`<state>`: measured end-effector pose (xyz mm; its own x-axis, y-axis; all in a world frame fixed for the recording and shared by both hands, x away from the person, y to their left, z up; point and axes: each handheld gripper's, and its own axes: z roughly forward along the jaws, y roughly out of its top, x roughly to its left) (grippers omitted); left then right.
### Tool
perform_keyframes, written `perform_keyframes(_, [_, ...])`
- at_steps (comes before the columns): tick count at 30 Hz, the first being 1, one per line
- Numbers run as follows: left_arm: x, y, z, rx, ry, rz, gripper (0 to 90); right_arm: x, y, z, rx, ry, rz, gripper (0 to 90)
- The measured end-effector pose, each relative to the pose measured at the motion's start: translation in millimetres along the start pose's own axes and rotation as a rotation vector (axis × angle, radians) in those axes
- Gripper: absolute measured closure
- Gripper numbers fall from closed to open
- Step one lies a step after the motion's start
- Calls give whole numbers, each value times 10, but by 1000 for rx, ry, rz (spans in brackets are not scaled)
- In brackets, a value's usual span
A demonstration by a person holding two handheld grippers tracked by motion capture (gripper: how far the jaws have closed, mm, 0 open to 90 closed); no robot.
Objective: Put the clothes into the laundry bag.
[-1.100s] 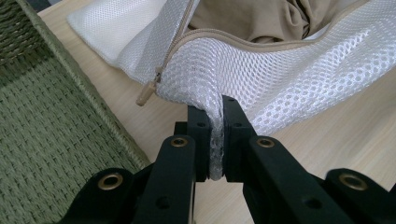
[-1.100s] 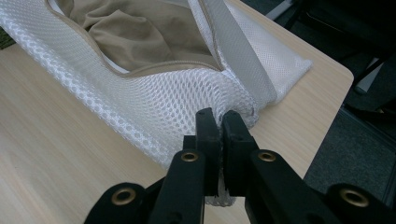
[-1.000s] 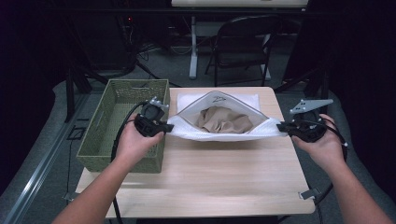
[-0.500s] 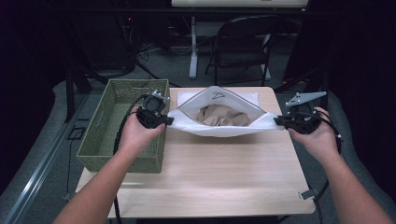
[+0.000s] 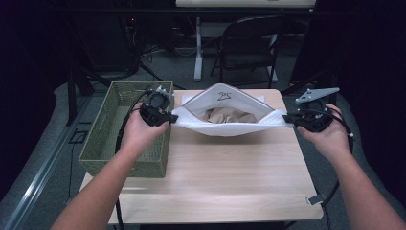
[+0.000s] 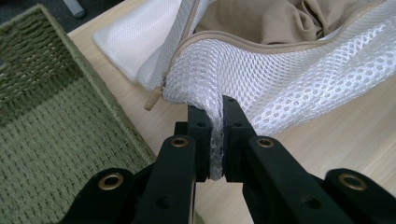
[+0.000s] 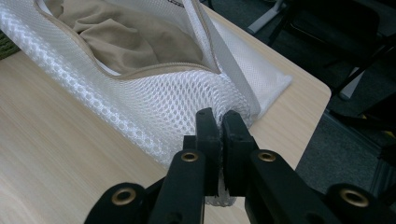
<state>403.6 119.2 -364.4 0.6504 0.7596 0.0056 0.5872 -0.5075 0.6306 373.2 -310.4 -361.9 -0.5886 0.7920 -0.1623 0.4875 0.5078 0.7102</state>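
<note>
The white mesh laundry bag (image 5: 225, 125) lies at the far middle of the worktop (image 5: 215, 182), toward twelve o'clock from the person, its zippered mouth gaping upward with a tan cloth (image 5: 229, 115) bunched inside. The left tongs (image 5: 168, 118) pinch the bag's near edge at its nine o'clock corner; in the left gripper view the mesh (image 6: 280, 79) is squeezed flat between the two black jaws, just beside the zipper end (image 6: 154, 99). The right tongs (image 5: 288, 120) are pressed together on the three o'clock corner, with mesh (image 7: 154, 107) bunched in the jaws. Between the two grips the near edge is stretched fairly taut and slightly raised. The green woven basket (image 5: 103, 143) stands at nine o'clock, touching the worktop's left edge, under the left hand (image 5: 139, 136).

The step in hand appears to be holding the bag open or lifting it by its corners. To do this well, both grips should stay firm and level, since the hold is only on thin mesh that could slip free. Pulling evenly outward keeps the mouth open; a lopsided lift would probably tip the cloth toward the lower corner. If the bag is bound for the basket, I judge both hands should travel together toward nine o'clock, keeping the tension so the cloth stays cradled.
</note>
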Motion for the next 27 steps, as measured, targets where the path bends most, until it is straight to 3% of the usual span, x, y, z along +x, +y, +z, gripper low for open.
perform_keyframes(18, [42,108,-150,-35,28,7,851,4,191,-145,-13,-60,-51,871])
perform_keyframes(27, [76,223,-164,-35,39,11,852,-74,275,-120,-15,-76,-40,871])
